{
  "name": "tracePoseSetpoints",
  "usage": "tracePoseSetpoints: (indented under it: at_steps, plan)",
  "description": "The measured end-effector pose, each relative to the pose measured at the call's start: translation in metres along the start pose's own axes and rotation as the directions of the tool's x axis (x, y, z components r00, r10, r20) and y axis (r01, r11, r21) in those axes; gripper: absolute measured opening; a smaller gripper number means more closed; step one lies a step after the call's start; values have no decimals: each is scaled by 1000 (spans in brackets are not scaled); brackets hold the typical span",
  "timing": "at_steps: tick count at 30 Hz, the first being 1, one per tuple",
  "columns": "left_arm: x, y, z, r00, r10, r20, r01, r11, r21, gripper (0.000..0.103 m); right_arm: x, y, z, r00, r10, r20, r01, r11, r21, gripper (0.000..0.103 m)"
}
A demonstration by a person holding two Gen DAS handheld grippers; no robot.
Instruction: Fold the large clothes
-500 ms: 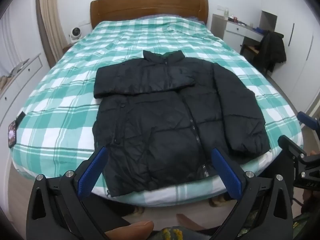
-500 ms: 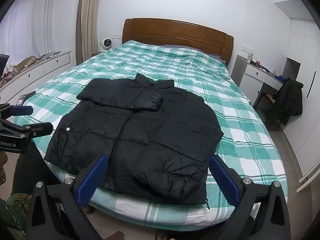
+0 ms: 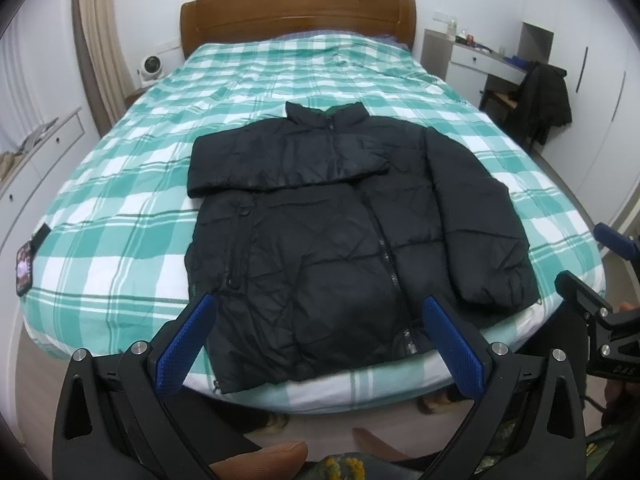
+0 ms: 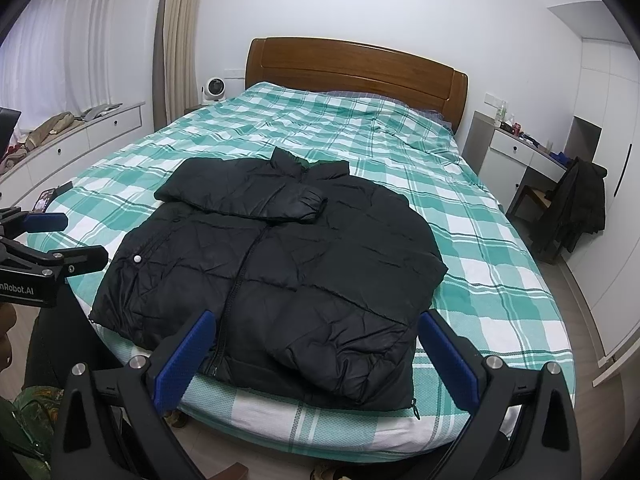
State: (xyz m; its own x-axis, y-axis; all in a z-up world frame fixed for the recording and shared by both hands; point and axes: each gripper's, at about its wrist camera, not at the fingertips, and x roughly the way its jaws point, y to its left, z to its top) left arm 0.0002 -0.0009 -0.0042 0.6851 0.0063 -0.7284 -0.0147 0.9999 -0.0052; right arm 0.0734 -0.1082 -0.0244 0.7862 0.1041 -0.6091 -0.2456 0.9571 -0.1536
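showing black puffer jacket (image 3: 340, 240) flat at foot edge of bed (image 3: 120, 208), one sleeve (image 4: 256, 200) folded across chest. left hand-held gripper (image 3: 320, 344) & right hand-held gripper (image 4: 316, 360) both spread, empty. likely soft, light, slippery shell; pinch far sleeve (image 4: 360, 344) at cuff.

Premises: domestic bedroom. Evidence: double bed (image 4: 460, 216) with wooden headboard (image 4: 356, 68), curtained window (image 4: 60, 44), white drawer units (image 4: 72, 140), desk (image 4: 520, 148) with chair (image 4: 576, 208).
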Motion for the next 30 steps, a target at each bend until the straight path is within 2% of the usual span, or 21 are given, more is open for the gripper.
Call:
tracePoseSetpoints:
  at_steps: [2, 8, 30]
  plan:
    - [1, 1, 0, 1000, -6, -29, 6, 1000, -2, 103, 0, 0, 0, 1000, 1, 0, -1, 1000, 0, 103]
    - [0, 0, 0, 1000, -2, 1, 2, 1000, -2, 103, 0, 0, 0, 1000, 0, 3, 0, 1000, -1, 103]
    - [0, 0, -1, 1000, -1, -3, 1, 1000, 1, 103, -1, 1, -1, 1000, 1, 4, -1, 1000, -2, 103]
